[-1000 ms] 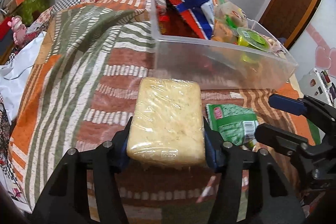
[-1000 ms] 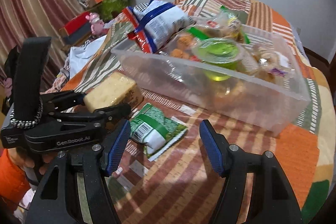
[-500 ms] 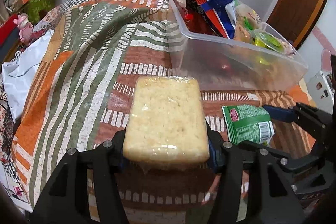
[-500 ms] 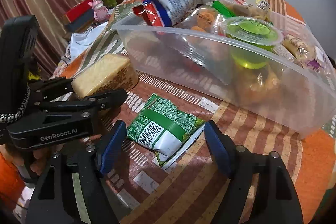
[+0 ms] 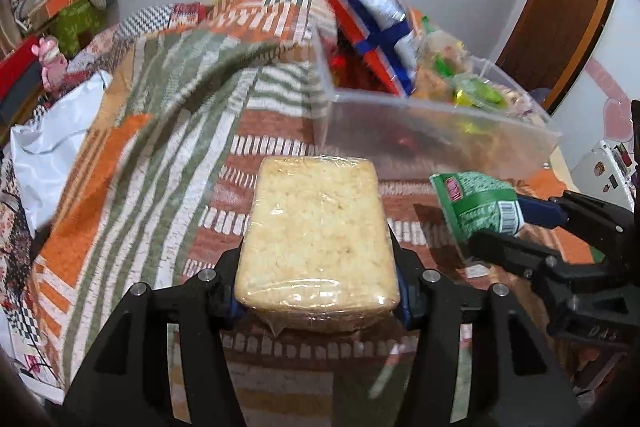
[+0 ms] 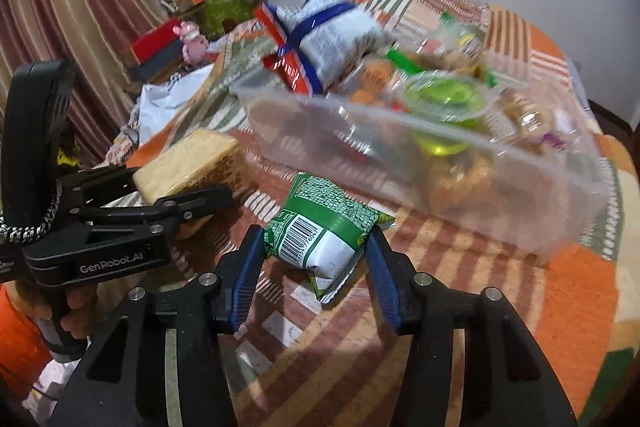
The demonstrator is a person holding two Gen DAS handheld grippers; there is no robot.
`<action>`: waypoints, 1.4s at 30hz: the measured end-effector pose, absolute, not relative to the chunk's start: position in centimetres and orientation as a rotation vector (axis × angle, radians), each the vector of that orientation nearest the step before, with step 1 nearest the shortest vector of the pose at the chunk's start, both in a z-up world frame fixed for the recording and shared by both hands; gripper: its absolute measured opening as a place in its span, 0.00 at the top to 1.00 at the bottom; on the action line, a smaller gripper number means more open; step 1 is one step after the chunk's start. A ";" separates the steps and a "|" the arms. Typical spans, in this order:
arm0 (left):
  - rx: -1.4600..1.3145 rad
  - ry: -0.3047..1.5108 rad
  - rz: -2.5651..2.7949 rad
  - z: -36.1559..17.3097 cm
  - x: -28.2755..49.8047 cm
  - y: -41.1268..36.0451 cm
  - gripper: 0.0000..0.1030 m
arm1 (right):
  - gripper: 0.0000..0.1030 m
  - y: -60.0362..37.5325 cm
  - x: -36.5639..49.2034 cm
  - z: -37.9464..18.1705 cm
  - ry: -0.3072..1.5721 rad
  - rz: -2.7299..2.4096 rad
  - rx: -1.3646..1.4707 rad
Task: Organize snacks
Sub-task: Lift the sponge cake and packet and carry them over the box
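A plastic-wrapped yellow cake block (image 5: 316, 227) juts forward above the striped bedspread, with my left gripper (image 5: 318, 291) shut on its near end. In the right wrist view the same cake block (image 6: 188, 163) and left gripper (image 6: 180, 187) appear at the left. A green snack packet (image 6: 320, 223) sits between the blue pads of my right gripper (image 6: 316, 255). Its jaws are closing and they press the packet's sides, crumpling it. In the left wrist view the green packet (image 5: 476, 203) and right gripper (image 5: 510, 227) are at the right. A clear plastic bin (image 6: 480, 187) stands just beyond.
The bin (image 5: 440, 131) holds a red, white and blue chip bag (image 6: 328, 35), a green jelly cup (image 6: 444, 99) and other snacks. A patterned bedspread (image 5: 160, 155) covers the bed. Boxes and soft toys (image 6: 192, 7) pile at the far left. A hand (image 6: 72, 315) grips the left tool.
My right gripper closed in from wide open onto the green packet, which has come up off the bedspread. The left gripper tilted up a little with the cake block.
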State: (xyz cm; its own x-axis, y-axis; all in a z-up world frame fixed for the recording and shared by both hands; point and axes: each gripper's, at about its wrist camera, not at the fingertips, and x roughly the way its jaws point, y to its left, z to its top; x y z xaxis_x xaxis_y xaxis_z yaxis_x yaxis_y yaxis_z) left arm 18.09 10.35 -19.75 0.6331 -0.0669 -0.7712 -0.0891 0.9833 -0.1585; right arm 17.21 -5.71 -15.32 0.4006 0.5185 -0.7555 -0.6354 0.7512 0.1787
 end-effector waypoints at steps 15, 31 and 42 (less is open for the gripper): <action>-0.173 0.722 -0.074 -12.6 19.2 7.3 0.47 | 0.54 -10.9 18.2 -9.9 0.740 0.629 -0.048; -0.151 0.692 -0.134 -10.9 24.4 3.9 0.47 | 0.54 -13.8 21.4 -7.8 0.648 0.542 0.020; -0.184 0.735 -0.154 -12.7 28.4 3.3 0.47 | 0.53 -13.1 24.8 -10.1 0.716 0.526 0.035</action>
